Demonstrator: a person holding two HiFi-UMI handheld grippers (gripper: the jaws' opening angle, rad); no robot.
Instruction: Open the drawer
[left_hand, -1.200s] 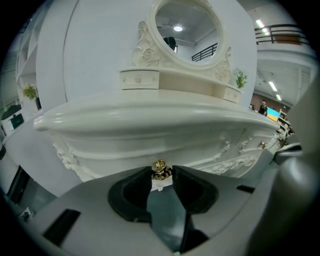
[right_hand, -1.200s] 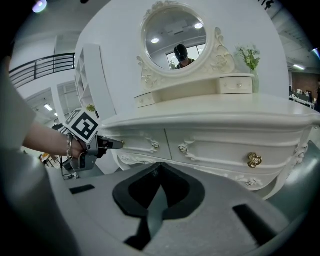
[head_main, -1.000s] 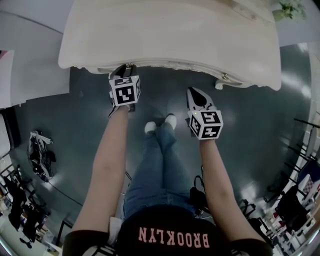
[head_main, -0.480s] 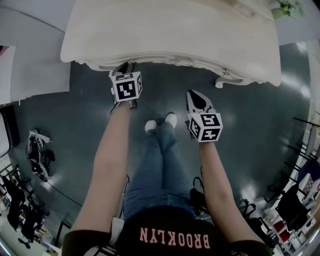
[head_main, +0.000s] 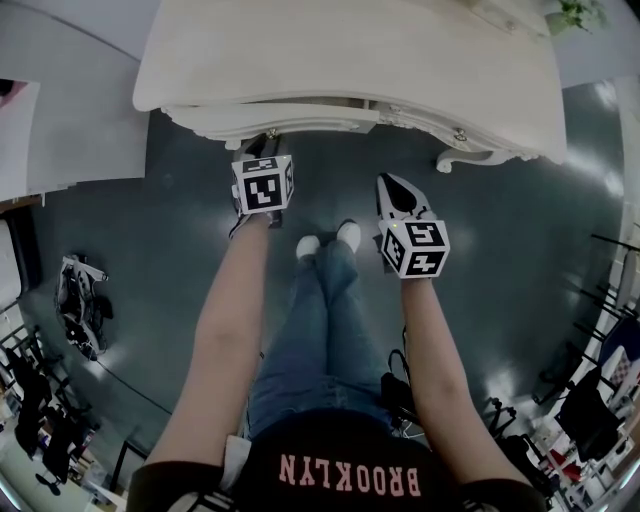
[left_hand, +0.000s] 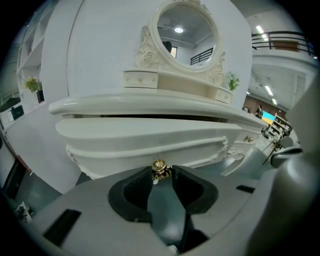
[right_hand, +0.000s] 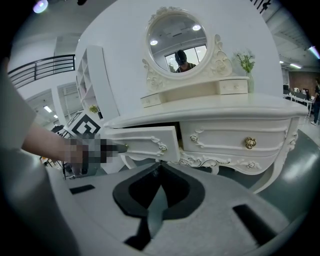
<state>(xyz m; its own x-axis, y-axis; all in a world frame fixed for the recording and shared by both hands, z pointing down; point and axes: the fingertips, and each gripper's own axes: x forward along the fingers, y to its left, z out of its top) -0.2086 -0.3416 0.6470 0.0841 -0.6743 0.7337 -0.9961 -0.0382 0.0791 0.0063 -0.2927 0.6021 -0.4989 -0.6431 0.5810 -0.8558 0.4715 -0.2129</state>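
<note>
While the left gripper (left_hand: 161, 172) clamped the gold knob (left_hand: 159, 165), the left drawer (left_hand: 150, 134) stood partly out of the white dressing table (head_main: 350, 60), just under its top. Right gripper (right_hand: 159, 166) hung clear of the table, jaws closed together, nothing between them.

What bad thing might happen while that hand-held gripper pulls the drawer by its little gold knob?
The left hand-held gripper pinches the small round gold knob only with its tips, so it might slip off mid-pull.
The drawer sticks partly out of the table. Pulled too far, it might come right out and drop near the person's shoes.
</note>
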